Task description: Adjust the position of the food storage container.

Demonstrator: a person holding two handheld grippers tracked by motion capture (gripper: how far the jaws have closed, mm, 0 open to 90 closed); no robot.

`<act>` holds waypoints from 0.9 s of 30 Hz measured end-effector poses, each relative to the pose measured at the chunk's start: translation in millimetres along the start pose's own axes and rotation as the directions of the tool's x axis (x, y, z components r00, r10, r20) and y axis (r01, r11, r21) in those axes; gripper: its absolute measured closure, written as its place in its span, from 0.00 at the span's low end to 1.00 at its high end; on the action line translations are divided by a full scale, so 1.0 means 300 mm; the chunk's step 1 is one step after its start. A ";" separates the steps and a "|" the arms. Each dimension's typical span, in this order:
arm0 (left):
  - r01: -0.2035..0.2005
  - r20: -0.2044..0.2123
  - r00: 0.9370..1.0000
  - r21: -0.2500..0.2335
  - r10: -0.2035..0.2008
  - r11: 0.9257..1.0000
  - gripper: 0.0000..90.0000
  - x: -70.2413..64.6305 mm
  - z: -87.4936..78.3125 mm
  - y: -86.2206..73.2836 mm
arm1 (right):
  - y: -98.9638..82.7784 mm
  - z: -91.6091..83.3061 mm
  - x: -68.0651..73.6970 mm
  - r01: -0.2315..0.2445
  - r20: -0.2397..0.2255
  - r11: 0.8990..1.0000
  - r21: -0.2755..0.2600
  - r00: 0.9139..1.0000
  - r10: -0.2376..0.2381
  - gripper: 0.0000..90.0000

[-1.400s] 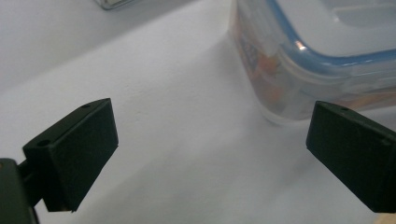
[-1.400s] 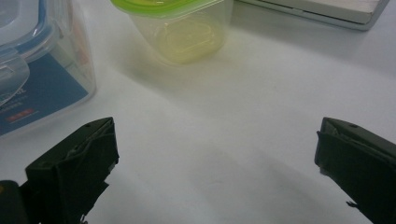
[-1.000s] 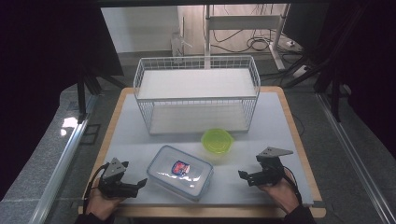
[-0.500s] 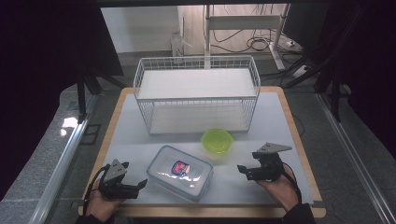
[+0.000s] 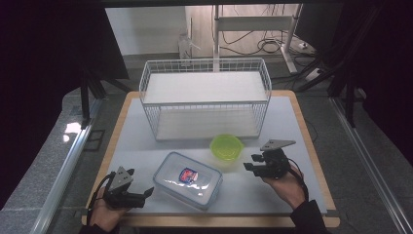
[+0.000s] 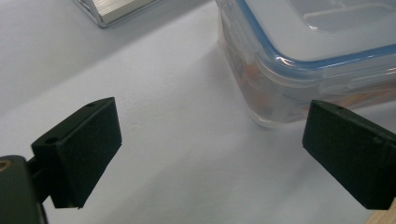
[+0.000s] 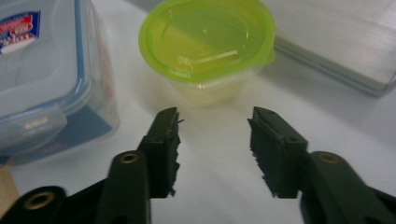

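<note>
Approach step in hand: right gripper (image 7: 212, 140), jaws just closing yet empty, near lime-green lidded plastic cup (image 7: 208, 44) mid-desk beside clear rectangular lidded box (image 5: 187, 179); left gripper (image 6: 210, 154) wide, empty; next, advancing and clamping.

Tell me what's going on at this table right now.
A person holds a gripper in each hand at a table, in front of a white wire basket. The right gripper faces a small green-lidded container; its jaws have just been closing, with nothing between them. The left gripper sits open beside a clear food box with a blue-sealed lid, not touching it. Neither container is held.
</note>
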State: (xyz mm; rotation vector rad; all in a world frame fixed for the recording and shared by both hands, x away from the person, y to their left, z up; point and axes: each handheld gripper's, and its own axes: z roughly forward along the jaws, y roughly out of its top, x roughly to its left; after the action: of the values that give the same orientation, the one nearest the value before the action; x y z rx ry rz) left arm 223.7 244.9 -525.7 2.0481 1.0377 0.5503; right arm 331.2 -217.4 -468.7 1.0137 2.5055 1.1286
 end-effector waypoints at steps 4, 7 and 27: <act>-0.008 0.001 1.000 0.004 0.008 1.000 0.06 -0.003 0.002 0.000 | 0.036 0.021 -0.004 0.018 -0.021 1.000 -0.002 1.000 -0.018 0.78; -0.005 0.003 1.000 0.003 0.005 1.000 0.06 -0.002 0.002 0.000 | 0.058 0.042 0.001 0.036 -0.030 0.999 0.001 0.999 -0.036 0.86; 0.002 0.005 1.000 -0.004 -0.002 1.000 0.06 0.006 -0.003 -0.003 | 0.249 0.210 0.084 0.127 -0.071 0.992 -0.018 0.989 -0.128 1.00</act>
State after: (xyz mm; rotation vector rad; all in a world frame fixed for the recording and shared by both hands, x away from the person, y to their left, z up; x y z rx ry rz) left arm 223.7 247.1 -525.7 2.0436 1.0350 0.5454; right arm 378.1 -129.1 -455.5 0.8096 2.5738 1.1618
